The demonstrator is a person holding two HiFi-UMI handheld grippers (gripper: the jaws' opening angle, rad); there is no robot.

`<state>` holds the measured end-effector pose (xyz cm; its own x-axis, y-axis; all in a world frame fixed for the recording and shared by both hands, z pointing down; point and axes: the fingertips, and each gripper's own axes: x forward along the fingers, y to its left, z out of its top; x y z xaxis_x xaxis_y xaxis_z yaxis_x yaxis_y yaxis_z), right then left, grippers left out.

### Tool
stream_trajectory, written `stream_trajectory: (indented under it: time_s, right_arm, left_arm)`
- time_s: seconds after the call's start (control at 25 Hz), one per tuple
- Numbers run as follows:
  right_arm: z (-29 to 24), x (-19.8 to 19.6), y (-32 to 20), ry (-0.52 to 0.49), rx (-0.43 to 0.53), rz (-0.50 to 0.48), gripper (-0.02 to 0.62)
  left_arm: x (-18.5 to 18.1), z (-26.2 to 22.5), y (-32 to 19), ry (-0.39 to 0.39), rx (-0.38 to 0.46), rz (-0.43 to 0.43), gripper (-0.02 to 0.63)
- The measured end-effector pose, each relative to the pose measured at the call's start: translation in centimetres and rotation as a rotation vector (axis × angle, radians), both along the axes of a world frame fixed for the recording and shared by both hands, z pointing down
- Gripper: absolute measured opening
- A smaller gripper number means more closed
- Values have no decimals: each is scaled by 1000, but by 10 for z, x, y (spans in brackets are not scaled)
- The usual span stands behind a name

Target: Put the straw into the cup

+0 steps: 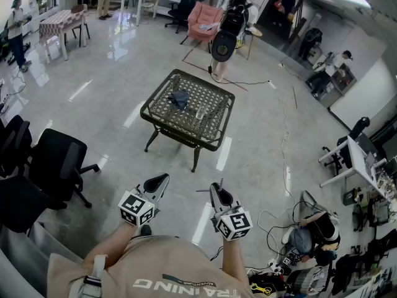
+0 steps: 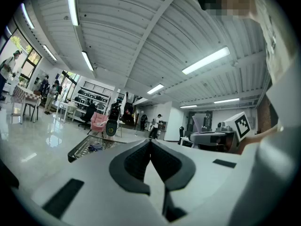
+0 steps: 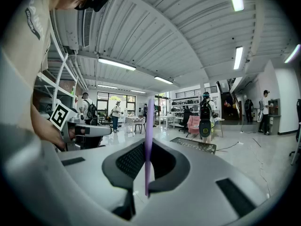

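A steep downward view is taken from head height. Level views are taken close along the left gripper (image 1: 159,181) and right gripper (image 1: 217,190); the distant wicker table (image 1: 180,131) (image 2: 75,153) (image 3: 190,146) is shared by all

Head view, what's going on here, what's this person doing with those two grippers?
A person stands back from the low wicker table, with a gripper in each hand. The right gripper is shut on a purple straw. The left gripper is shut and holds nothing. On the table lie a dark cloth and what looks like a clear cup. The straw is not yet in the cup.
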<state>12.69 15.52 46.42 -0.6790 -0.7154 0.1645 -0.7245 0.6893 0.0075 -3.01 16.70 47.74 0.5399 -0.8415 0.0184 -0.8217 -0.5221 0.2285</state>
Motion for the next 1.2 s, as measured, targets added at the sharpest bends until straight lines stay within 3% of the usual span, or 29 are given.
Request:
stream_trajectory:
  time_s: [0.32,0.72,1.2]
  right_arm:
    - [8,-17,-2,38,15,-16,31]
    - [13,-45,0,16,7,-33,31]
    - [21,-64,-24,42,-23,6,31]
  left_arm:
    - [-16,14,-2,-9,-17,-3,15]
    - [-34,13,-11,-25,-11,18,15]
    - [-47,-1,-43,-46,0,92,15]
